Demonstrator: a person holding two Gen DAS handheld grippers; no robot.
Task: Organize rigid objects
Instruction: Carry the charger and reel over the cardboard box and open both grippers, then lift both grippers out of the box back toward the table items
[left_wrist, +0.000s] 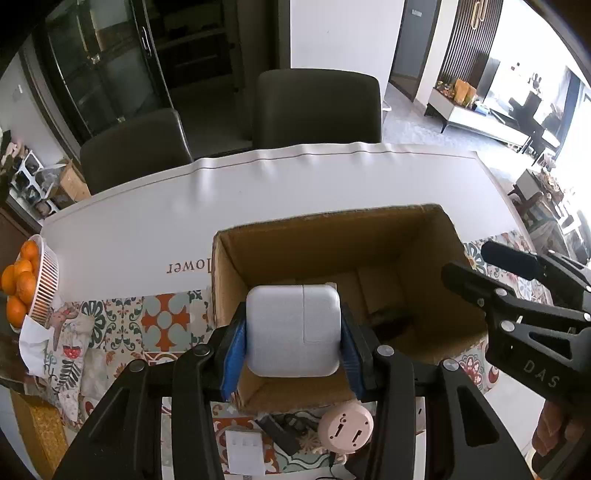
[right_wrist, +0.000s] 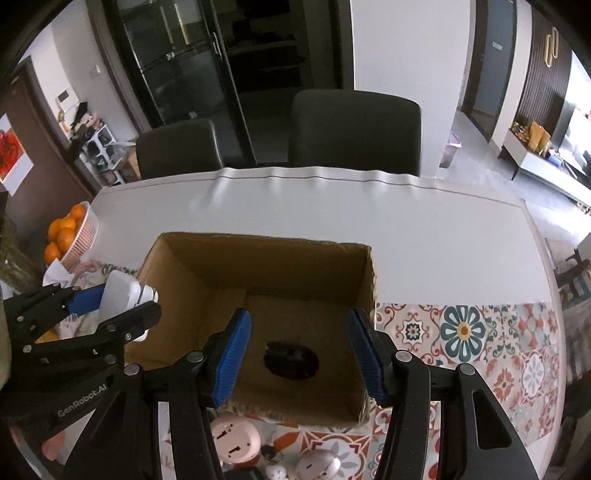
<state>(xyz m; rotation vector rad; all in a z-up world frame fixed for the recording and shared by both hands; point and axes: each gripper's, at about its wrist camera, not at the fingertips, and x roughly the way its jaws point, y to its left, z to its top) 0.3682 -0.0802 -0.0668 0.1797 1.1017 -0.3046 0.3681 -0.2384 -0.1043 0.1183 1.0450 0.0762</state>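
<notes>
Basket of oranges (right_wrist: 79, 236) at table's (right_wrist: 424, 236) edge; two dark chairs (right_wrist: 354, 133), apparently empty.

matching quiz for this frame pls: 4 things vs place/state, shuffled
1. white charger
2. black mouse
3. oranges
4. right tool

A. on the cardboard box floor
B. open, nothing between its pads
C. clamped in the left tool
D. in the white basket at the table edge

Pairs: 1-C, 2-A, 3-D, 4-B
</notes>
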